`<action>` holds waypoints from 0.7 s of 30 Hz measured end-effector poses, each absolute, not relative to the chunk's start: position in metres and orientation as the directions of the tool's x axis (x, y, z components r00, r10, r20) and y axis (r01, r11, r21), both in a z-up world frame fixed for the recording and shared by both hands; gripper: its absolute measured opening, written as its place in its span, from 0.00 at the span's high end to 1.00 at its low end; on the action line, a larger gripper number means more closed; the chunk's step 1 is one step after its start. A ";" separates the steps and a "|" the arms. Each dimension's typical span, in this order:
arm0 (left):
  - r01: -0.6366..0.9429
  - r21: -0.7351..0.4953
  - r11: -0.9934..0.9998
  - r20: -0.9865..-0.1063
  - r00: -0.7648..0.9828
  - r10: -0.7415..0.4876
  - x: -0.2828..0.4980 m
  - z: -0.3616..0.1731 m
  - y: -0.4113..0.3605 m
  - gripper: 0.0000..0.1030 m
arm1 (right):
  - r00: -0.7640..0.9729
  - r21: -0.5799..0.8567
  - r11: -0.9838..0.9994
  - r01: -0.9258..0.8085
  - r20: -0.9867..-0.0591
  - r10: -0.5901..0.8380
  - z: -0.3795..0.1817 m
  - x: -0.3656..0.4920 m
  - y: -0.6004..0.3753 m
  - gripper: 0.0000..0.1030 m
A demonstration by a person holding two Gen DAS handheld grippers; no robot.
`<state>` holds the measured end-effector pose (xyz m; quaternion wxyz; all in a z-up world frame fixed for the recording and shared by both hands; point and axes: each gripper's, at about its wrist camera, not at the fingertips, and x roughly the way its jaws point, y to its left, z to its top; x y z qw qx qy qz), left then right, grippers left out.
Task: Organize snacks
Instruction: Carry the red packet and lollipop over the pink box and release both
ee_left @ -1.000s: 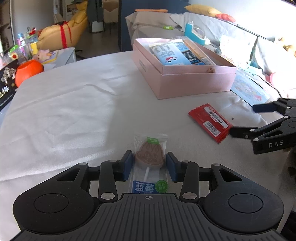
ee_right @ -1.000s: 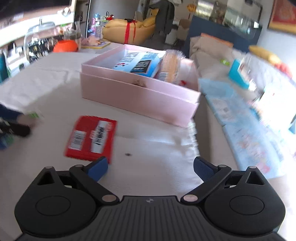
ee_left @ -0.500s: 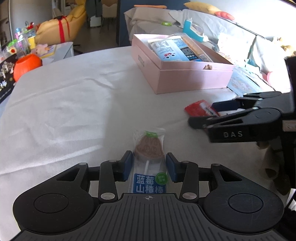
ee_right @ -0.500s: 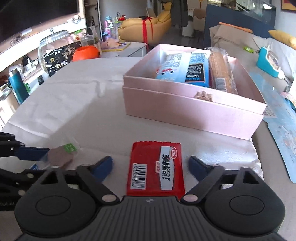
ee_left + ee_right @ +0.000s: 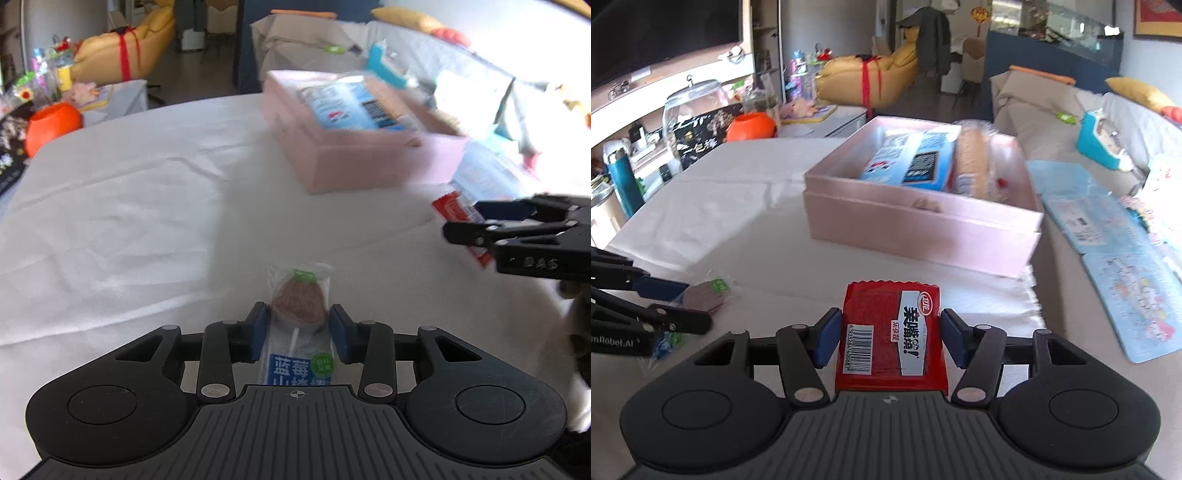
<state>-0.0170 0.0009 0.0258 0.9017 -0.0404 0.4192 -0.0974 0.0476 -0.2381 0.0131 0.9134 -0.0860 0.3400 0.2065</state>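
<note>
While two packs already lie in the pink box (image 5: pixel 923 225), my left gripper (image 5: pixel 295 332) closes on the lollipop (image 5: pixel 299 306), my right gripper (image 5: pixel 886 338) on the red packet (image 5: pixel 890 332); both remain unboxed.

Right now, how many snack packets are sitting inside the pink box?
2 show in the pink box: a blue packet on its left side and a clear-wrapped tan roll beside it on the right. More may lie hidden behind the near wall.
</note>
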 end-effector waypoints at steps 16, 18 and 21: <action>0.301 -0.485 0.821 -0.353 0.791 -0.499 0.142 0.157 -0.001 0.59 | 0.836 0.054 0.918 -0.392 -0.396 0.380 0.151 0.139 -0.266 0.33; 0.243 -0.522 0.818 -0.446 0.740 -0.504 0.176 0.119 -0.002 0.59 | 0.826 0.073 0.925 -0.372 -0.429 0.366 0.150 0.161 -0.265 0.26; 0.197 -0.448 0.872 -0.538 0.720 -0.439 0.186 0.079 -0.009 0.59 | 0.806 0.094 0.932 -0.351 -0.477 0.352 0.135 0.175 -0.265 0.26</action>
